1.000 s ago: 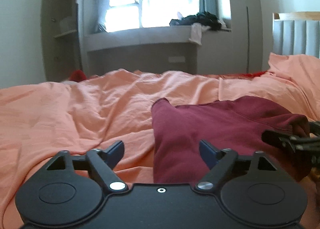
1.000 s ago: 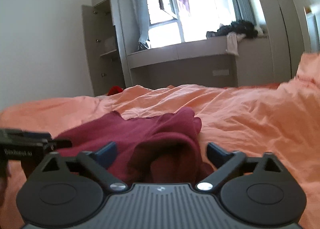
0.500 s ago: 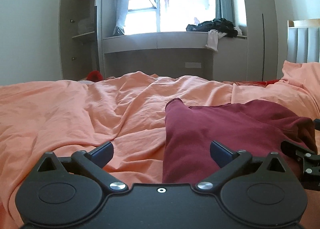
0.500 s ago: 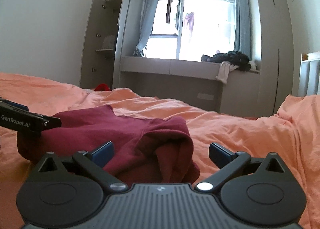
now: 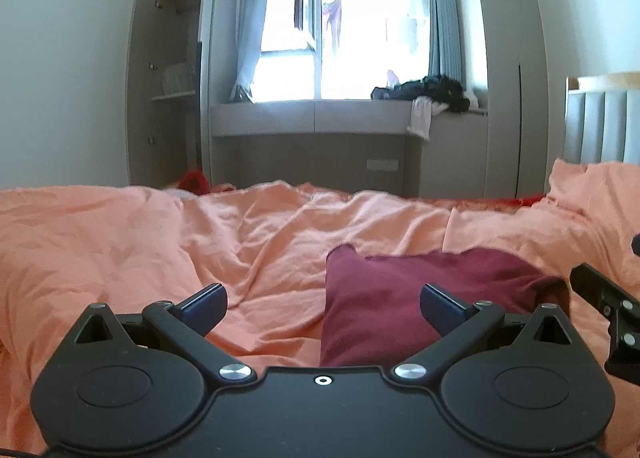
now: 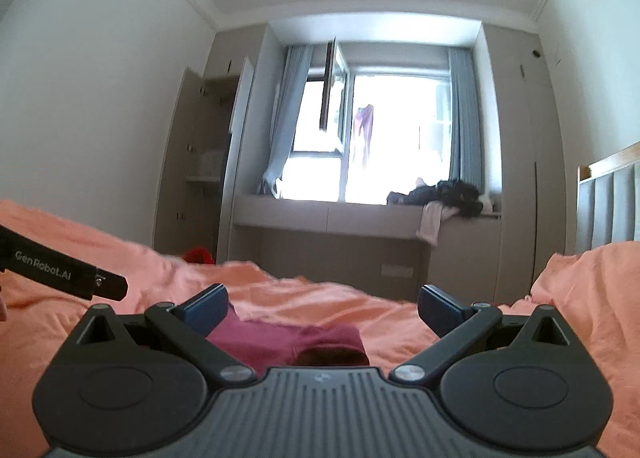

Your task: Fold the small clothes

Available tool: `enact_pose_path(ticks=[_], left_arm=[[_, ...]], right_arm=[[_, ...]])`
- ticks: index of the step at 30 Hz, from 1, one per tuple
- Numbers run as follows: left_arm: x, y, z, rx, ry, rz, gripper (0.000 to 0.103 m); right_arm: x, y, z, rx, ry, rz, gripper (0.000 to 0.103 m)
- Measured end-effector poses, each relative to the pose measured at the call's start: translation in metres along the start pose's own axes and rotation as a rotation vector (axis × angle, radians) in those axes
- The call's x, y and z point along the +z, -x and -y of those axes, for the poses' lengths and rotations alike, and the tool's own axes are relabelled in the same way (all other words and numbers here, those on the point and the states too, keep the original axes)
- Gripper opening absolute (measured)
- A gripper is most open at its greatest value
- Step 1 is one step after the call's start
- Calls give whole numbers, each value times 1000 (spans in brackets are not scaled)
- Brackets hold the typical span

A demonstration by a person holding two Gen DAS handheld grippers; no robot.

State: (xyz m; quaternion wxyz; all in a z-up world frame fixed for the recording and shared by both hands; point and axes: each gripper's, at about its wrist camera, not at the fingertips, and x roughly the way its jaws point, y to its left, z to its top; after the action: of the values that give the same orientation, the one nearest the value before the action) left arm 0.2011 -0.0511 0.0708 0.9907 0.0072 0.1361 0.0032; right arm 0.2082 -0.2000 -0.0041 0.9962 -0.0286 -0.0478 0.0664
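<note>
A maroon garment (image 5: 404, 298) lies folded on the rumpled orange duvet (image 5: 132, 242) of the bed, a compact bundle with one pointed corner lifted at its far left and a rolled, darker fold along its right end. The left gripper (image 5: 323, 302) hovers low over the bed with its jaws spread wide and nothing between them — its right finger sits over the garment's near edge, its left finger over bare duvet. From the right wrist view the same garment (image 6: 288, 342) shows just ahead of the right gripper (image 6: 322, 304), whose jaws are also wide apart and empty, its blue pads (image 6: 206, 306) standing clear of the cloth. The two tools are near each other: the right gripper's black tip pokes in at the right edge of the left view, just beside the garment's rolled end, and the left one, lettered along its side, enters the right view from the left. Beyond the bed stands a grey window bench (image 5: 312, 117) under a bright window (image 6: 384, 137) with blue curtains (image 5: 250, 37); a dark heap of clothes (image 5: 428, 89) rests on the bench's right end, with a pale cloth hanging over the front. An open wardrobe (image 5: 168, 85) stands to the left, a padded headboard (image 6: 608, 205) at the far right, and something red (image 5: 194, 179) shows past the bed's far edge.
</note>
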Motion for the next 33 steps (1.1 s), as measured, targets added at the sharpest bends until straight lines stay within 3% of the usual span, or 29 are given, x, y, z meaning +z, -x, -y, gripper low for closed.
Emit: enact_pose_path(ticks=[8,13,18,33], left_arm=[[-3,57,-10,-5,13,56,102],[-19,92,-15,-2,8,77,102],[-41,117,-18,10,12,91,103],[-92,131,-29,41,3,22,103]], right_arm=[[5,53,6,-18,-84,81,103],[0,87,16,-13,-157,84,103],[-6,116,18,-16,-149,73,103],[-21,159,-8,33,-115,-24,103]])
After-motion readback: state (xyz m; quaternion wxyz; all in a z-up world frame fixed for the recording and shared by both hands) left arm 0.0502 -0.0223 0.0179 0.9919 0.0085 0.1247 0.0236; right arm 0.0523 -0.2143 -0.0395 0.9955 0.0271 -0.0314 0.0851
